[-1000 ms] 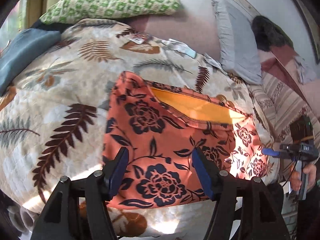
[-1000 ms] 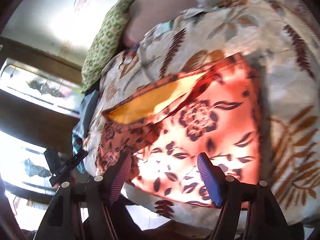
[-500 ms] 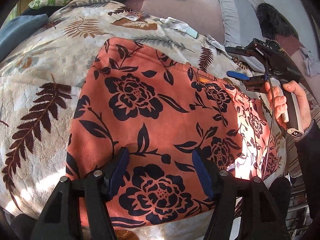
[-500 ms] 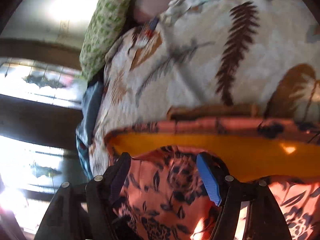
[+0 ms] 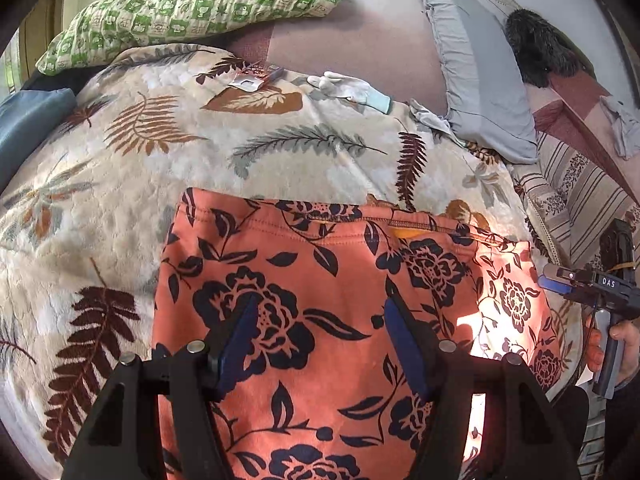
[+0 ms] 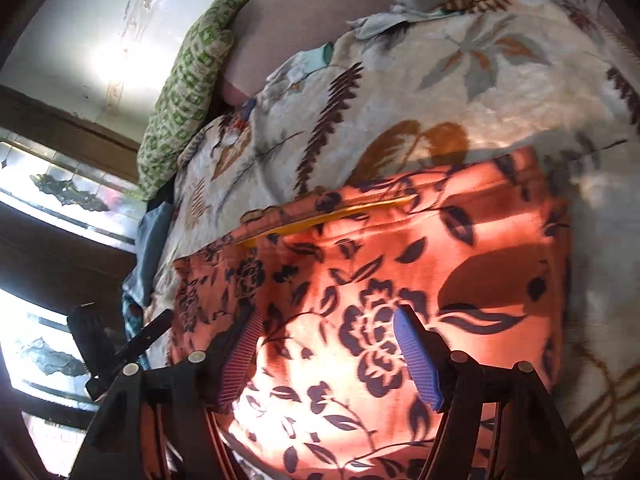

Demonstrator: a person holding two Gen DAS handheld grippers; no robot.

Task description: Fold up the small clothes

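Observation:
An orange-red garment with dark flowers (image 5: 320, 280) lies flat on the leaf-patterned blanket (image 5: 120, 200). Only a thin strip of its yellow lining (image 6: 332, 220) shows near the far hem. My left gripper (image 5: 320, 324) hovers open over the near half of the garment, with nothing between its blue pads (image 5: 240, 332). My right gripper (image 6: 330, 348) is open too, above the sunlit part of the garment (image 6: 400, 280). In the left wrist view the right gripper (image 5: 560, 284) sits beyond the garment's right edge, held by a hand (image 5: 624, 340). The left gripper's body (image 6: 104, 340) appears dark at the left of the right wrist view.
A green checked pillow (image 5: 192, 4) and a grey pillow (image 5: 480, 80) lie at the head of the bed. A white glove (image 5: 352, 88) and a small packet (image 5: 252, 78) rest on the blanket beyond the garment. Blue cloth (image 5: 28, 128) lies left, striped fabric (image 5: 580, 200) right.
The wide yellow opening of the garment has been covered; only a sliver shows now. The right gripper swung over the garment and back out to its right edge. The left view pulled back slightly.

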